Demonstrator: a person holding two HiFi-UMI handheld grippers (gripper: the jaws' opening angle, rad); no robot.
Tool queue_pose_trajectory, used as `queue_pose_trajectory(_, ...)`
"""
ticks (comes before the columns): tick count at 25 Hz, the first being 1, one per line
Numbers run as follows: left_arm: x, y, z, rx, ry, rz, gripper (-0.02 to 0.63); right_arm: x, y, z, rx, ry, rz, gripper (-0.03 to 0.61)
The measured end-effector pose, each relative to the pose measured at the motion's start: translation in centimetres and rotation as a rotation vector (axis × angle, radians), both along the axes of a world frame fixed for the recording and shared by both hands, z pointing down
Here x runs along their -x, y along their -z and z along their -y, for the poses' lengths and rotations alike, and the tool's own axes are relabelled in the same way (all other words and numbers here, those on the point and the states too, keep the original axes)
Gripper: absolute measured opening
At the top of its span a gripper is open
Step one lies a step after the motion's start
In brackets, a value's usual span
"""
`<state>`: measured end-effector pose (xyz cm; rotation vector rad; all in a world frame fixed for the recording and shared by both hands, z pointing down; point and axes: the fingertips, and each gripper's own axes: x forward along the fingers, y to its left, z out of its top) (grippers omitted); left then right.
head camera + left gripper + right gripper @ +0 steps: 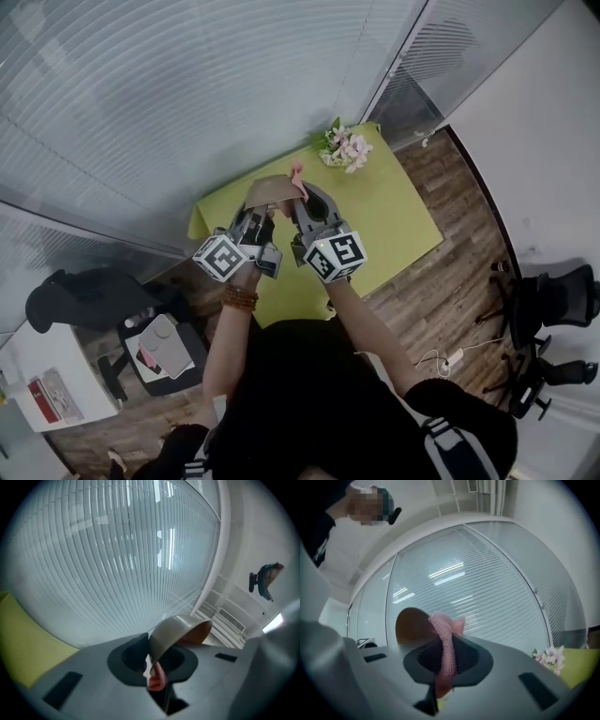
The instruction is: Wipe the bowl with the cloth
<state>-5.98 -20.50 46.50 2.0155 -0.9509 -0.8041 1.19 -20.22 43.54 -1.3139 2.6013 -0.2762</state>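
Currently both tools are raised above the green bench [394, 220], clear of its surface. The left tongs [153, 662] are closed on the rim of the tan bowl [178, 629], which is held tipped on its side in the air with its brown inside turned toward the right. The right tongs [443, 660] are clamped on a fold of the pink cloth [442, 634], whose free end stands up beyond the tips, just beside the bowl's open mouth. Whether cloth and bowl touch cannot be told. The step in hand looks like bringing the cloth into the bowl to begin wiping. To do it well, the person should hold the left grip firm and steady, since a hold on a thin rim lets the bowl swivel when pushed. The cloth's loose end, not the hard tips, should press against the inner wall. It should sweep round the curve and across the bottom with light pressure directed toward the gripped side of the rim. As for containers, the bowl is the only one clearly seen, and the part of its interior that shows is bare, with nothing in it. A bunch of pale flowers [345, 148] lies at the far corner of the bench, and whether it sits in a vase is too small to tell.
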Motion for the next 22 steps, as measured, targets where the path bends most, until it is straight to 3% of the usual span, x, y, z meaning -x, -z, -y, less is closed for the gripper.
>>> queue_pose_trajectory(1,-0.7,0.2,-0.1,-0.036,-0.025,0.070,0.045,-0.4,-0.2,0.1,0.004,0.002,0.005,0.020)
queue_pose_trajectory(2,-1.5,0.3,-0.3,-0.077,-0.051,0.186,0.054,-1.0,-0.4,0.2,0.003,-0.007,-0.017,0.020)
queue_pose_trajectory(4,-2.4,0.1,-0.7,-0.139,-0.060,0.487,0.067,-2.0,-0.6,0.5,-0.016,-0.043,-0.118,0.017)
queue_pose_trajectory(7,-2.4,-0.8,-0.6,-0.168,-0.013,0.848,0.123,-2.1,0.2,0.5,-0.131,-0.085,-0.403,0.017)
queue_pose_trajectory(9,-2.7,-1.3,-0.6,-0.152,0.002,0.966,0.081,-1.4,0.7,0.1,-0.224,-0.102,-0.608,0.017)
queue_pose_trajectory(10,-2.6,-1.5,-0.5,-0.126,0.010,0.955,0.083,-1.1,1.0,-0.1,-0.255,-0.112,-0.684,0.018)
queue_pose_trajectory(11,-2.5,-1.5,-0.5,-0.089,0.013,0.881,0.077,-0.8,1.3,-0.3,-0.273,-0.123,-0.726,0.020)
queue_pose_trajectory(13,-1.9,-0.9,-0.3,-0.019,0.011,0.634,0.030,-0.6,1.9,-0.5,-0.284,-0.130,-0.711,0.020)
queue_pose_trajectory(14,-1.5,-0.5,-0.2,-0.004,0.014,0.545,0.021,-0.5,2.2,-0.5,-0.284,-0.126,-0.672,0.018)
queue_pose_trajectory(16,-1.1,0.1,-0.1,-0.007,0.023,0.459,0.017,-0.4,2.5,-0.7,-0.257,-0.127,-0.566,0.017)
queue_pose_trajectory(22,-0.3,0.9,-0.5,-0.010,-0.002,0.149,0.015,-0.1,1.4,-0.7,-0.062,-0.056,-0.195,0.015)
